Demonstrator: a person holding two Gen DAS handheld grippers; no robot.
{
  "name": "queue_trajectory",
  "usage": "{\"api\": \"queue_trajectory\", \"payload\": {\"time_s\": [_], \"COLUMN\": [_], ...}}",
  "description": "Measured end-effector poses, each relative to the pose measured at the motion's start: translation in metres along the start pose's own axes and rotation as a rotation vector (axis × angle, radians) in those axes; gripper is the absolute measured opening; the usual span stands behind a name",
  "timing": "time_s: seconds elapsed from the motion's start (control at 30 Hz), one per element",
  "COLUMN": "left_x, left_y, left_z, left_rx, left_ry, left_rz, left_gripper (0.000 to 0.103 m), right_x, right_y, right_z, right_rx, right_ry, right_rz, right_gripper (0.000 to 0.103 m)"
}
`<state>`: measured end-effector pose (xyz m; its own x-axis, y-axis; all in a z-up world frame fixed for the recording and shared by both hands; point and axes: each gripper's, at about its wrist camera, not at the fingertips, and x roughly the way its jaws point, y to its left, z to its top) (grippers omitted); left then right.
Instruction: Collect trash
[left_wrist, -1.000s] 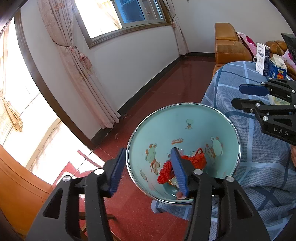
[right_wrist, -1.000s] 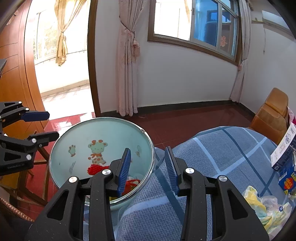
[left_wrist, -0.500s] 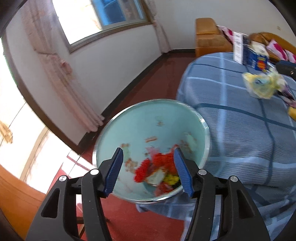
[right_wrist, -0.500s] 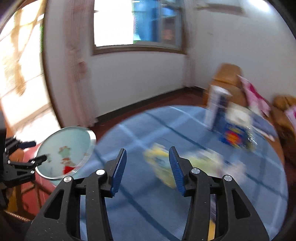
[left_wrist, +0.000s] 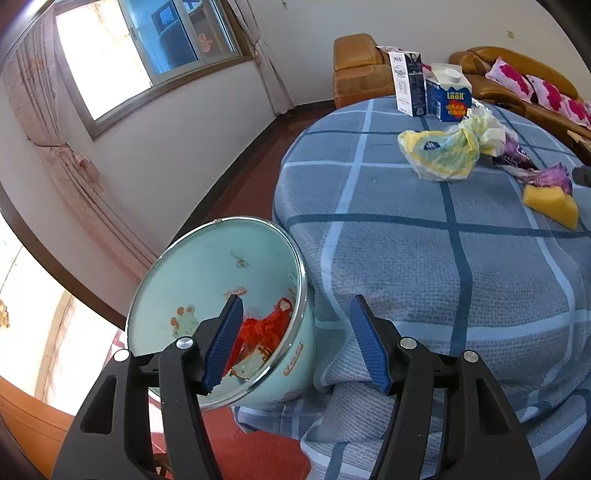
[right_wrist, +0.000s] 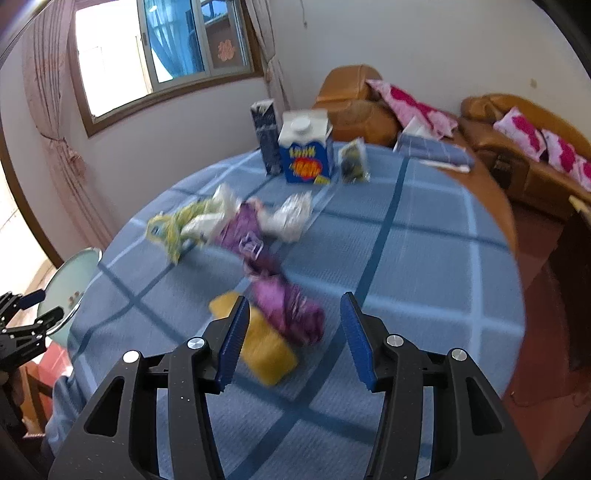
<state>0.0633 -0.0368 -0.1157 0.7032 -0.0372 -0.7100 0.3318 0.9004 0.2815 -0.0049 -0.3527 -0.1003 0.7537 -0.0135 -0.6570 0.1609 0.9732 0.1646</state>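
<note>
Round table (right_wrist: 424, 266) w/ blue check cloth held the trash; pale-green basin (left_wrist: 207, 280) sat off its near-left edge, red scraps inside. Yellow sponge (right_wrist: 266, 347) & purple wrapper (right_wrist: 288, 314) lay just beyond right gripper (right_wrist: 291, 332), jaws having just been opening, about half-wide, nothing gripped. Left gripper (left_wrist: 295, 343) likewise open, empty. Wrapper looked light, crinkly, prob slippery: pinch the bunched middle.

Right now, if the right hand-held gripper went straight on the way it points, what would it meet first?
Probably the purple wrapper, perhaps the yellow sponge beside it; blur leaves depth unclear.
</note>
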Motion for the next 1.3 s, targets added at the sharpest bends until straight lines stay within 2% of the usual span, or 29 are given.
{"api": "queue_trajectory", "payload": {"time_s": [0.2, 0.27, 0.5, 0.63, 0.67, 0.8, 0.9, 1.03, 1.3], "left_x": [-0.002, -0.002, -0.002, -0.003, -0.004, -0.005, -0.005, -0.001, 0.023], "left_y": [0.002, 0.001, -0.001, -0.002, -0.002, -0.003, -0.009, -0.024, -0.057], "left_z": [0.001, 0.001, 0.0, 0.0, 0.001, 0.008, 0.019, 0.039, 0.1], "left_rx": [-0.005, -0.008, 0.0, 0.005, 0.003, -0.001, -0.002, -0.002, -0.028], "left_ry": [-0.009, -0.006, -0.005, -0.006, -0.008, -0.017, -0.029, -0.052, -0.107], "left_rz": [0.002, 0.0, -0.006, -0.009, -0.01, -0.015, -0.028, -0.057, -0.111], "left_gripper": [0.06, 0.06, 0.06, 0.06, 0.06, 0.06, 0.06, 0.06, 0.06], "right_x": [0.007, 0.01, 0.009, 0.023, 0.021, 0.004, -0.022, -0.036, -0.022], "right_y": [0.009, 0.009, 0.003, 0.004, 0.006, 0.011, 0.016, -0.006, -0.053], "right_z": [-0.013, -0.016, -0.021, -0.026, -0.025, -0.021, -0.01, 0.009, 0.017], "right_rx": [0.003, 0.014, 0.061, 0.06, 0.048, 0.03, -0.006, 0.021, 0.095], "right_ry": [0.036, 0.05, 0.064, 0.104, 0.097, 0.046, -0.039, -0.107, -0.118], "right_rz": [0.023, 0.027, 0.05, 0.096, 0.108, 0.146, 0.143, 0.093, 0.019], "right_gripper": [0.05, 0.044, 0.04, 0.025, 0.022, 0.019, 0.019, 0.019, 0.019]}}
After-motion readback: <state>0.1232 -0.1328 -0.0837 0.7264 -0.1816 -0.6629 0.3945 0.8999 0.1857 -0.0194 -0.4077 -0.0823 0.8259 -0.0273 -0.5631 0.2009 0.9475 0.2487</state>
